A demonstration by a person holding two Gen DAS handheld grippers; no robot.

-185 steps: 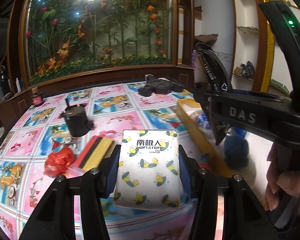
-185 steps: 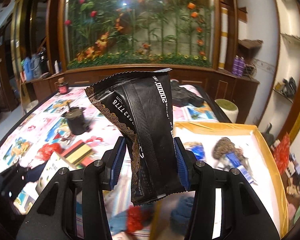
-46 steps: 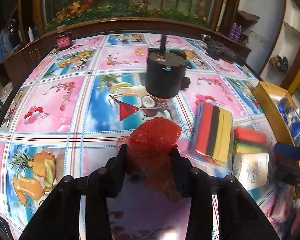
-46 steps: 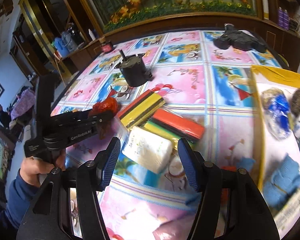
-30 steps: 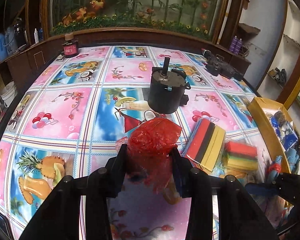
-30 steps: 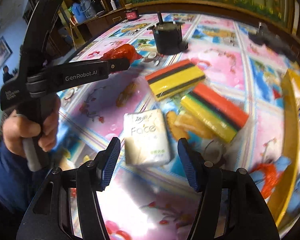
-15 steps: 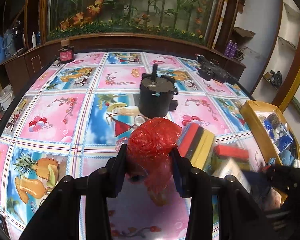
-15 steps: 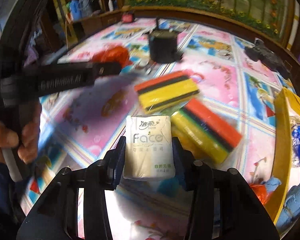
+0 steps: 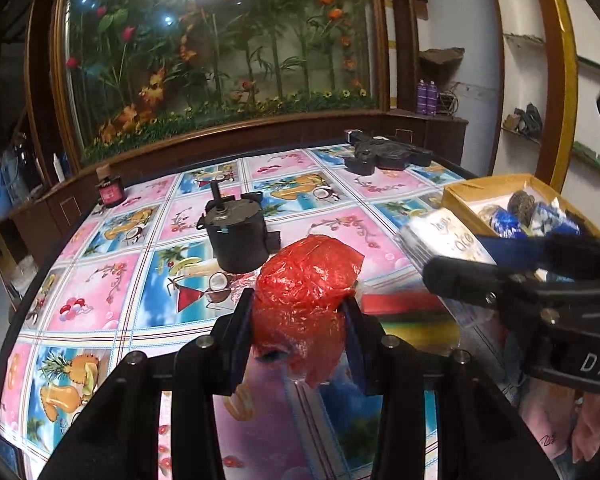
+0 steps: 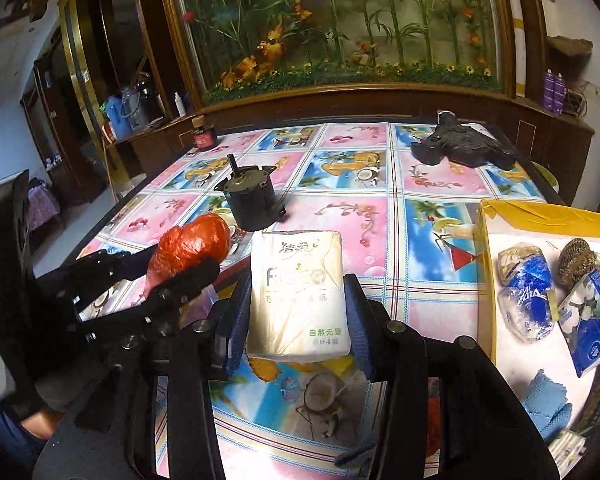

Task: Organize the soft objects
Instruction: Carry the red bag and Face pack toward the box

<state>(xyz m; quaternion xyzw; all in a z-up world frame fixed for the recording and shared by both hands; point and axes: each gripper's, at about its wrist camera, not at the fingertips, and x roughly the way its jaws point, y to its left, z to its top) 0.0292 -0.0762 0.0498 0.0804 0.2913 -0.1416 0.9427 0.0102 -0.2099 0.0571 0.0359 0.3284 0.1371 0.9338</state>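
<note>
My left gripper [image 9: 298, 326] is shut on a crumpled red plastic bag [image 9: 306, 280] and holds it above the patterned table; bag and gripper also show in the right wrist view [image 10: 190, 246]. My right gripper [image 10: 298, 314] is shut on a white tissue pack [image 10: 296, 296] printed "Face", lifted off the table; it shows blurred in the left wrist view [image 9: 446, 236]. A yellow-rimmed cardboard box [image 10: 486, 264] at the right holds soft items: a blue-and-white wrapped roll [image 10: 522, 284], a blue tissue pack [image 10: 588, 316], a blue cloth [image 10: 548, 406] and a wire scourer [image 10: 578, 258].
A black motor [image 10: 254, 202] stands mid-table behind both grippers. A black gun-shaped tool [image 10: 460, 146] lies at the far right, a small dark jar [image 10: 204, 136] at the far left. Striped sponges [image 9: 412, 314] lie under the right gripper. A planted glass wall [image 10: 340, 24] backs the table.
Both grippers have risen from the table with their loads. The right gripper closed on the tissue pack about half a second ago and swung toward the box side.
</note>
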